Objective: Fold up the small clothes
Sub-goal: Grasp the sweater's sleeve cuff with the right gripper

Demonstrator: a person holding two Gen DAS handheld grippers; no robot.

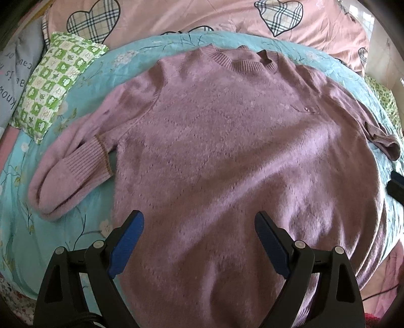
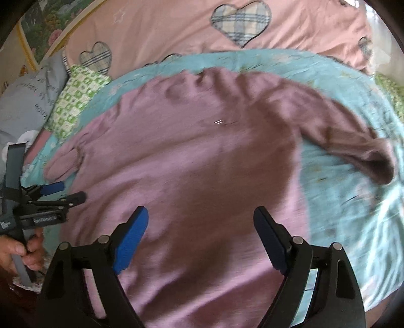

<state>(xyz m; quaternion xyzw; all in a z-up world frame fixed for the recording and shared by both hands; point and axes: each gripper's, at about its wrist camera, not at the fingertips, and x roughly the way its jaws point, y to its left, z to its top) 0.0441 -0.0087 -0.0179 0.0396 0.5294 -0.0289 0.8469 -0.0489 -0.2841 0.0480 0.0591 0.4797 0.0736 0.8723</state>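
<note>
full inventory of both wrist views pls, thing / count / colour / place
sweater: 1, mauve-pink knit, spread flat on the teal sheet, collar at the far end, no fold yet
left sleeve: 1, mauve, doubled back beside the body, ribbed cuff by the side seam
right sleeve: 1, mauve, stretched out over the sheet, away from the body
teal sheet: 1, teal with floral print, under the sweater
pink quilt: 1, pink with plaid hearts, beyond the sheet
green pillow: 1, green-and-white check, left of the sweater
grey pillow: 1, grey with lettering, far left
left gripper: 1, black with blue pads, jaws open above the hem
right gripper: 1, same, jaws open above the hem
hand: 1, holding the left gripper's handle
</note>
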